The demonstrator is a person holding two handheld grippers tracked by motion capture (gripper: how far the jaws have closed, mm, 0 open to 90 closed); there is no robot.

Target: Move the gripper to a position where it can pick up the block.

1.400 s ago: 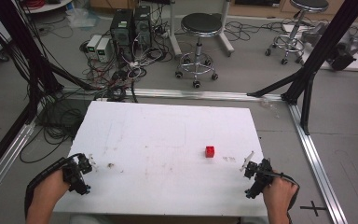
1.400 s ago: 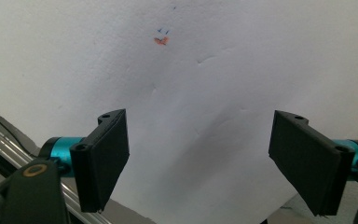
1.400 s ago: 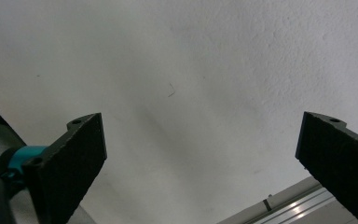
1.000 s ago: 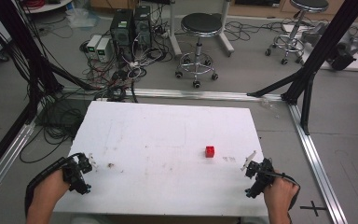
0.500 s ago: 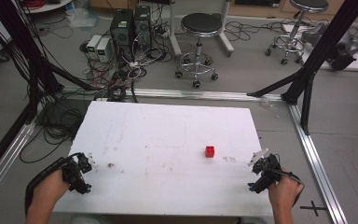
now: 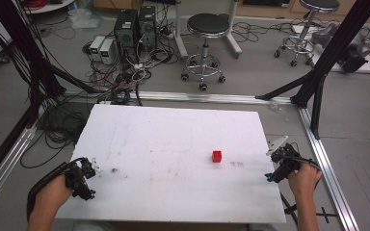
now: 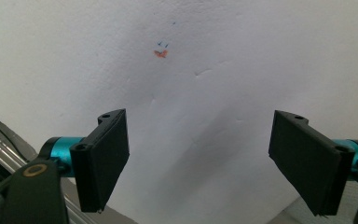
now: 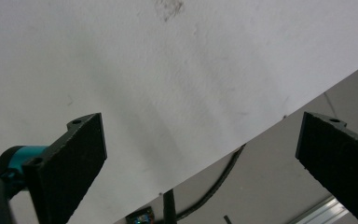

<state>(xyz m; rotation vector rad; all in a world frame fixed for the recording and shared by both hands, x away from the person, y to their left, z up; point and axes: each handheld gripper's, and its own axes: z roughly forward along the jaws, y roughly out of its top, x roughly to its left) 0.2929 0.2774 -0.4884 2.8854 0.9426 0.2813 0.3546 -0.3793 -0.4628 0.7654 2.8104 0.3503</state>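
1. White table (image 6: pixel 173 144) carries one small red cube (image 6: pixel 217 156), right of centre, standing alone on the bare top and well apart from both grippers.
2. Left gripper (image 6: pixel 87 169) sits at the table's near-left corner. The left hand (image 6: pixel 53 192) grips it from behind; the forearm comes up from the bottom edge, angled slightly right. A black cable loops out to the left of the hand.
3. Left gripper view: jaws stand wide apart, nothing between them, over plain white surface. A small orange and blue mark (image 7: pixel 160 50) lies ahead on the table.
4. Right gripper (image 6: pixel 280 153) is at the table's right edge, roughly level with the cube. The right hand (image 6: pixel 302 177) holds it from below and to the right; the forearm rises from the bottom edge, leaning slightly left.
5. Right gripper view: jaws spread wide, empty. The left jaw is over the white top; the right jaw hangs past the table edge, above grey floor (image 8: pixel 279 177).
6. Beyond the table: a black stool (image 6: pixel 207 29).
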